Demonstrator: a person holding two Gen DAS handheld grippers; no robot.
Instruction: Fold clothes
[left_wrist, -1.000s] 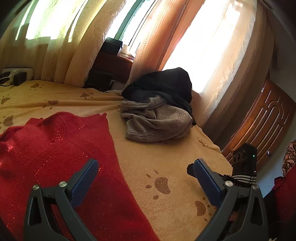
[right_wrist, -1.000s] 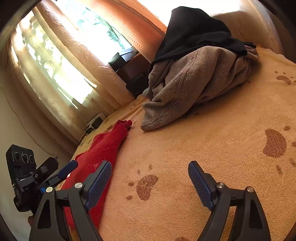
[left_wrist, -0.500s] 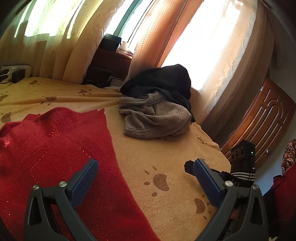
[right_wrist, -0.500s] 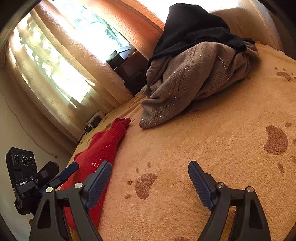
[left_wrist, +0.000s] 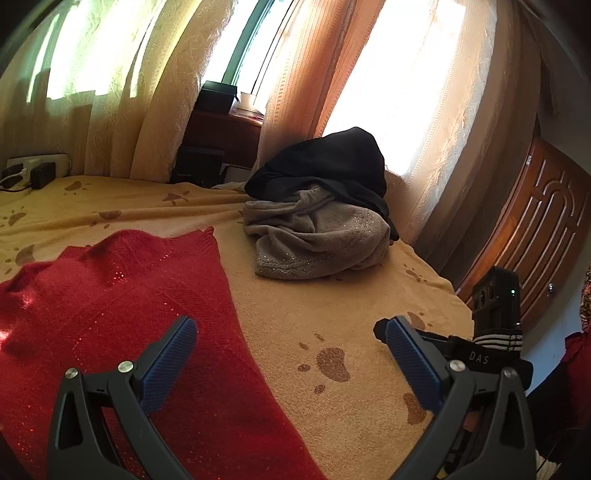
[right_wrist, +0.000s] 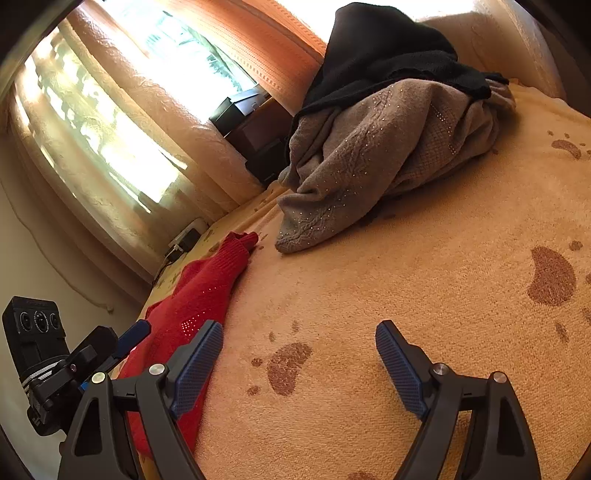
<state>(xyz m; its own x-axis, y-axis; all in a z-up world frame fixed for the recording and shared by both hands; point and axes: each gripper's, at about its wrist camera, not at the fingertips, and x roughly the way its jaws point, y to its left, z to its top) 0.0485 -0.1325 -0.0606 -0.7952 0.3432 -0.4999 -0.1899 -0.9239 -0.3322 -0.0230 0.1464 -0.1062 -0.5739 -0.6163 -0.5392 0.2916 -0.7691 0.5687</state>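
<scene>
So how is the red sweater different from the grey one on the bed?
The red sweater lies spread fairly flat on the blanket; the grey sweater sits crumpled in a heap. The grey one has a black garment draped over it; the red one has nothing on it. Both are sparkly knits.

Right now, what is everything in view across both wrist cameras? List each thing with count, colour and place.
red sweater: one, red with sequins, spread flat on the bed's left side
grey sweater: one, grey, crumpled mid-bed near the window
black garment: one, black, heaped on the grey sweater
bedspread: one, tan with brown paw prints, covering the bed
curtains: cream, across the window
power strip: one, white, far left bed edge
wooden door: one, brown, right
left gripper: one, black with blue pads, open over the red sweater's edge
right gripper: one, same build, open above bare bedspread
</scene>
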